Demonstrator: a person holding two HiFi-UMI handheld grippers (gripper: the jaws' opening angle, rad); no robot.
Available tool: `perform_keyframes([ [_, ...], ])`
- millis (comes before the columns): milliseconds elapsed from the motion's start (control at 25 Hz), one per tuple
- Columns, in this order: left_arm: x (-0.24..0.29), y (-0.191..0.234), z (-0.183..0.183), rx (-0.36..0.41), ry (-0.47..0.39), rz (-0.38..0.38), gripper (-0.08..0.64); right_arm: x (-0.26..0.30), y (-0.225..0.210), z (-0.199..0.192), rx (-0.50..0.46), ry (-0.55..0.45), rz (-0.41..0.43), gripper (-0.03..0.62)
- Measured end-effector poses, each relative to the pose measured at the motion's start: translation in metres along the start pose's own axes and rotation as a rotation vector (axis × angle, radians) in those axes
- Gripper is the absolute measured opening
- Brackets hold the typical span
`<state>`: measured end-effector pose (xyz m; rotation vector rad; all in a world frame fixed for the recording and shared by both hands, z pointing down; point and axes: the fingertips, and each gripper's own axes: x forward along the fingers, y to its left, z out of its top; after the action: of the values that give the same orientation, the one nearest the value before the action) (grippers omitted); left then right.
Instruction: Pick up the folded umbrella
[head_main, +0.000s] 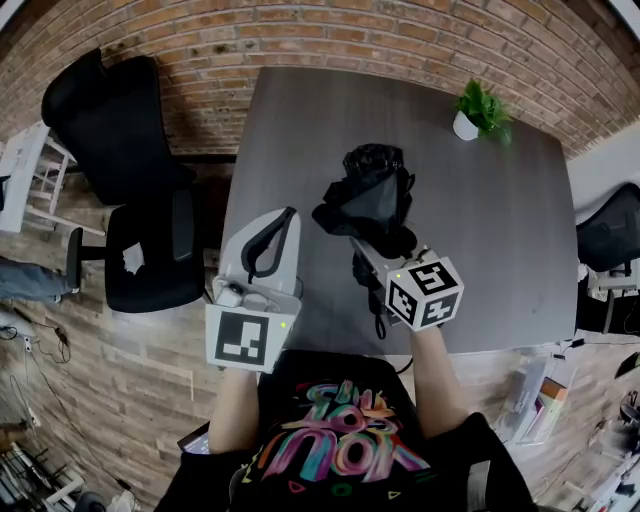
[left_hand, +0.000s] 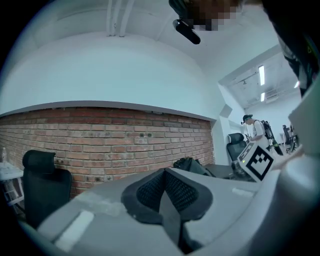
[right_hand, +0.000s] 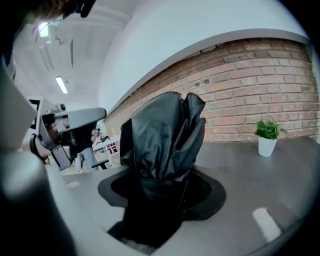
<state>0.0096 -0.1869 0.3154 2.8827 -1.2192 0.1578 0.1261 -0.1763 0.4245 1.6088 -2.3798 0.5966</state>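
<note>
The folded umbrella (head_main: 370, 195) is a bunched black bundle held above the grey table (head_main: 500, 230), off its surface. My right gripper (head_main: 385, 252) is shut on its lower end, and in the right gripper view the fabric (right_hand: 162, 135) rises upright out of the jaws (right_hand: 160, 186), hiding the pads. A strap hangs below the gripper. My left gripper (head_main: 272, 238) hovers to the left near the table's left edge, with its dark pads (left_hand: 164, 192) together and nothing between them. From the left gripper view the umbrella (left_hand: 187, 164) shows beyond the jaws.
A small potted plant (head_main: 478, 108) in a white pot stands at the table's far right. A black office chair (head_main: 120, 170) sits left of the table before the brick wall. Another chair (head_main: 610, 235) is at the right edge. A person (left_hand: 257, 131) stands far off.
</note>
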Motion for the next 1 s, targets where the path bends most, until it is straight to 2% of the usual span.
perform_keyframes([
  [520, 0.017, -0.016, 0.026, 0.022, -0.054, -0.065, 0.000, -0.075, -0.005, 0.066, -0.034, -0.211, -0.055, 0.250],
  [1000, 0.026, -0.022, 0.029, 0.021, -0.036, -0.105, 0.000, -0.140, -0.007, 0.092, -0.077, -0.340, -0.156, 0.250],
])
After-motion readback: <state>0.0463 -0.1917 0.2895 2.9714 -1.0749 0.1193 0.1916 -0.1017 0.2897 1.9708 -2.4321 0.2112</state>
